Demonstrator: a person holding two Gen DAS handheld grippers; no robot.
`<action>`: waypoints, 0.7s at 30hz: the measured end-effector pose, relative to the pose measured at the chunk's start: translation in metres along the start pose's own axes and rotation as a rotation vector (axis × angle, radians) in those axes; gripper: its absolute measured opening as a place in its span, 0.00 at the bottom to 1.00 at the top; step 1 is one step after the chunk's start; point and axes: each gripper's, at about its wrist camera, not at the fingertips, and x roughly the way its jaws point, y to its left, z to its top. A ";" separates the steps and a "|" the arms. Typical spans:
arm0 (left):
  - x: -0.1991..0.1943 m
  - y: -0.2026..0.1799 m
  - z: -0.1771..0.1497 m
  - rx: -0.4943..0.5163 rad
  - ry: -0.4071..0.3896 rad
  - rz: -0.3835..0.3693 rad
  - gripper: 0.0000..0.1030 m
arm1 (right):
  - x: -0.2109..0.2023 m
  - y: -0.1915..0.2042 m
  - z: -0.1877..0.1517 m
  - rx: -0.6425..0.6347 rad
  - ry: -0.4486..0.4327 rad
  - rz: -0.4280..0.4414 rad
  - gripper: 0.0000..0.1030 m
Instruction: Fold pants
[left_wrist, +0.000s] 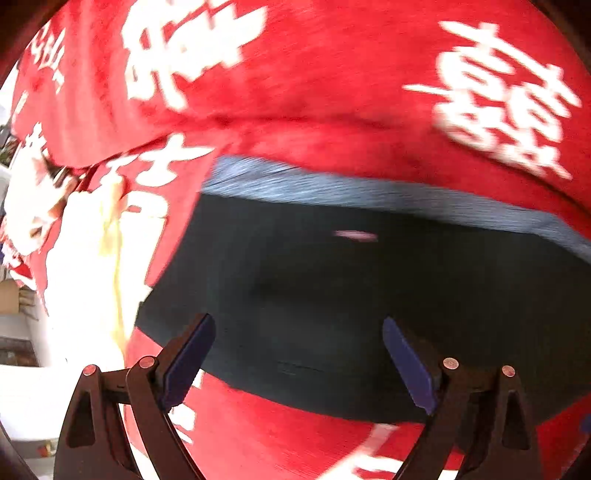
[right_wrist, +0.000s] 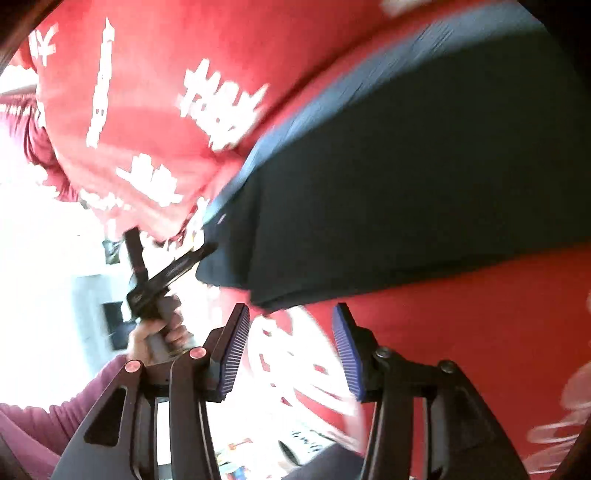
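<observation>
Dark navy pants (left_wrist: 369, 295) lie flat on a red cloth with white characters (left_wrist: 332, 81); a lighter blue band (left_wrist: 369, 192) runs along their far edge. My left gripper (left_wrist: 299, 328) is open and empty, just above the near part of the pants. In the right wrist view the pants (right_wrist: 406, 184) stretch from the centre to the upper right. My right gripper (right_wrist: 291, 317) is open and empty, just short of their near corner. The left gripper (right_wrist: 173, 269), held by a hand, shows at the pants' left end.
The red cloth (right_wrist: 147, 92) covers the surface all around the pants. A person's arm in a maroon sleeve (right_wrist: 55, 406) is at the lower left. Bright, washed-out room fills the left side of both views.
</observation>
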 end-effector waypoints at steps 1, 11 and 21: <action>0.013 0.009 -0.002 0.002 0.001 0.013 0.91 | 0.020 0.003 -0.002 0.008 0.009 0.029 0.49; 0.057 0.043 -0.004 0.047 -0.043 -0.163 1.00 | 0.121 0.008 -0.012 0.092 -0.034 0.051 0.49; 0.060 0.052 0.001 0.090 -0.052 -0.241 1.00 | 0.110 0.044 0.006 0.000 -0.093 -0.069 0.08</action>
